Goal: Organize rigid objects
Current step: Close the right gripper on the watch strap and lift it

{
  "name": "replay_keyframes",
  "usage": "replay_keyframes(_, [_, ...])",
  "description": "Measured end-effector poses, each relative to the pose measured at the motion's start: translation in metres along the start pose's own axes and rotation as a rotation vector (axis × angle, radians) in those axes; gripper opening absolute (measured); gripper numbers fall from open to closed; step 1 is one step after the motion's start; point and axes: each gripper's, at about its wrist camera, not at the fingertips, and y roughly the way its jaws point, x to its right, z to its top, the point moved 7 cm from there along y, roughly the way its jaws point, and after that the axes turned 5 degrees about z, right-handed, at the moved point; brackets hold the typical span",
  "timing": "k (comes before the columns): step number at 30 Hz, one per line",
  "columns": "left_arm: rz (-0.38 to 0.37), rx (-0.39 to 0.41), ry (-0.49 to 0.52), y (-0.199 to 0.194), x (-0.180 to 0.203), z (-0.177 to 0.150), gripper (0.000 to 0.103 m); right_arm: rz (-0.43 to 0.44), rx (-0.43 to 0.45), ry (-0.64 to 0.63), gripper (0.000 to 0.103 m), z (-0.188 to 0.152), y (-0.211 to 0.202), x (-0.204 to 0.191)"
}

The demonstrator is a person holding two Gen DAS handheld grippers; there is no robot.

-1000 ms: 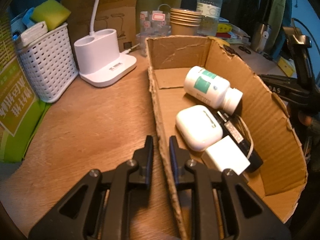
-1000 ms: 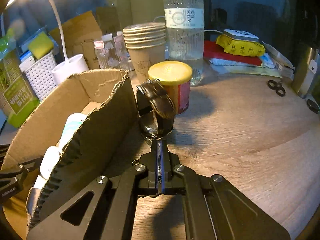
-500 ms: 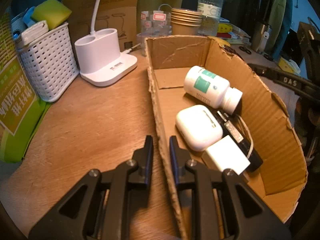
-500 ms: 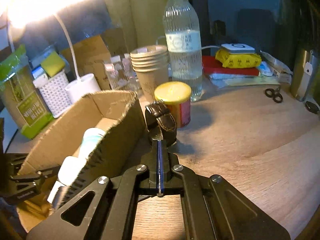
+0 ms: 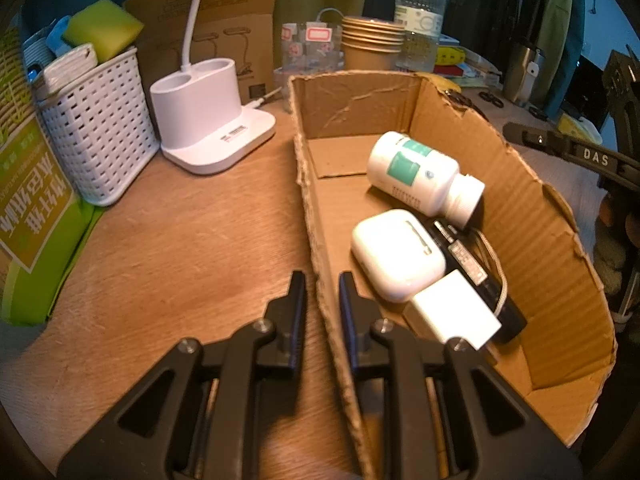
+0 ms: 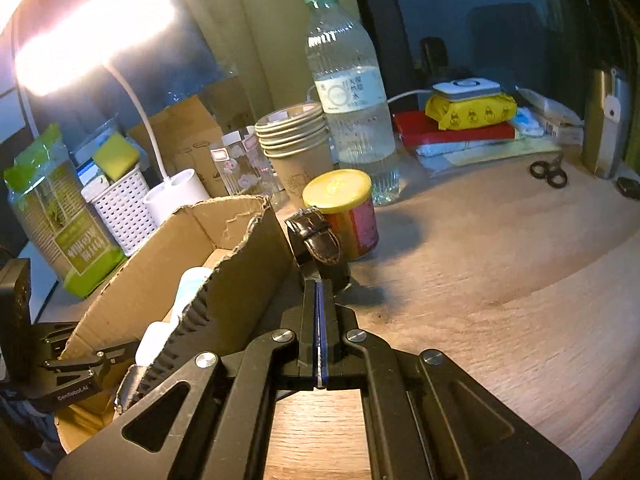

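R gripper (image 6: 318,300) carries watch (image 6: 316,240) twd cardboard box (image 5: 520,200)

Jaws fully closed on strap, watch just outside box's R wall; L gripper (image 5: 320,300) pinches L wall, prob. to steady box w/ bottle (image 5: 420,176), case (image 5: 396,254).

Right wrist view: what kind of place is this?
Probably a cluttered home desk. A lit desk lamp shines over the wooden tabletop, with a water bottle, stacked paper cups and a cardboard box of small items.

Left gripper (image 5: 321,294) jaws narrowly parted; right gripper (image 6: 318,292) jaws pressed together.
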Motion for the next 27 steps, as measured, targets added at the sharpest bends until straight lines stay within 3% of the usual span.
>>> replay_keyframes(11, [-0.021, -0.004, -0.011, 0.001, -0.001, 0.000, 0.019, 0.060, -0.014, 0.064, 0.000, -0.005, 0.005, 0.010])
replay_keyframes(21, [-0.092, -0.014, -0.012, 0.002, 0.002, 0.000, 0.019, -0.007, -0.051, 0.046, 0.001, -0.003, 0.018, 0.013])
replay_keyframes(22, [-0.096, -0.014, -0.011, 0.002, 0.003, 0.000, 0.019, -0.009, -0.055, 0.050, 0.003, -0.001, 0.019, 0.013])
replay_keyframes(24, [-0.105, -0.016, -0.013, 0.002, 0.003, 0.000, 0.019, -0.023, -0.064, 0.033, 0.021, 0.002, 0.022, 0.012])
replay_keyframes(25, [-0.107, -0.017, -0.012, 0.002, 0.003, 0.001, 0.019, -0.031, -0.071, 0.022, 0.041, 0.004, 0.025, 0.010])
replay_keyframes(26, [-0.110, -0.017, -0.011, 0.002, 0.004, 0.001, 0.019, -0.032, -0.079, 0.013, 0.049, 0.006, 0.028, 0.008])
replay_keyframes(27, [-0.113, -0.017, -0.009, 0.002, 0.004, 0.001, 0.019, -0.027, -0.084, 0.006, 0.049, 0.007, 0.031, 0.006])
